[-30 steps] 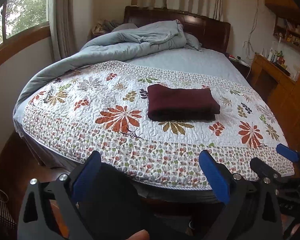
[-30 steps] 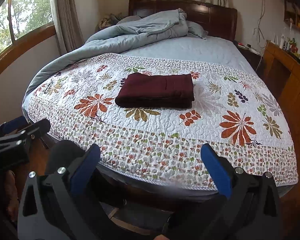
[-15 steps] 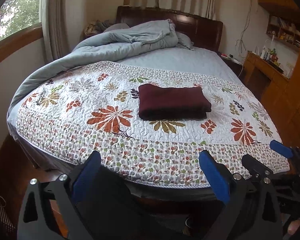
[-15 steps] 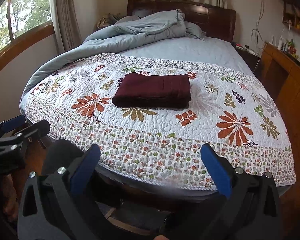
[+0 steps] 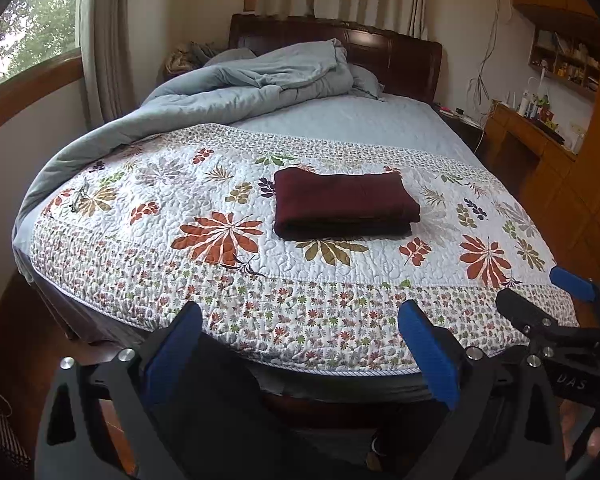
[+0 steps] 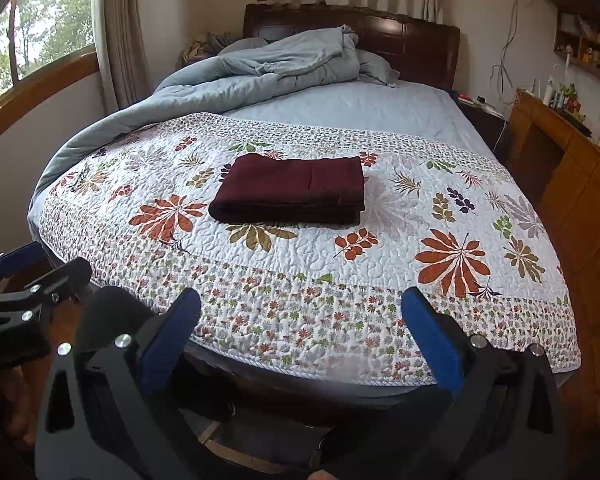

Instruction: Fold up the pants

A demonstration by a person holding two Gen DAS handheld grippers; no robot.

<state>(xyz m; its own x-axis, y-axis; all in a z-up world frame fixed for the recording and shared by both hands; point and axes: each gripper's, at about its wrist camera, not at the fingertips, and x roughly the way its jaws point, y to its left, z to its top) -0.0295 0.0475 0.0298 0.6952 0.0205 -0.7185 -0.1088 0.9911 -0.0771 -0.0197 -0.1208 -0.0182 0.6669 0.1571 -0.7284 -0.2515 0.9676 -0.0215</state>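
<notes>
The dark maroon pants (image 5: 344, 204) lie folded into a neat rectangle in the middle of the floral quilt (image 5: 220, 280) on the bed; they also show in the right wrist view (image 6: 292, 190). My left gripper (image 5: 304, 344) is open and empty, held back past the foot edge of the bed. My right gripper (image 6: 304, 344) is open and empty too, also off the foot edge. Each gripper shows at the side of the other's view: the right one (image 5: 548, 300) and the left one (image 6: 40, 268).
A rumpled grey-blue duvet (image 5: 252, 84) is piled at the head by the dark wooden headboard (image 5: 396, 56). A wooden desk and shelves (image 5: 540, 132) stand on the right. A curtained window (image 5: 40, 40) is on the left. The wooden floor (image 6: 588, 320) runs along the bed's right side.
Both grippers have drifted slightly back from the bed, and the left view has swung a little to the left. The folded pants have not moved. Both jaws stay open.
</notes>
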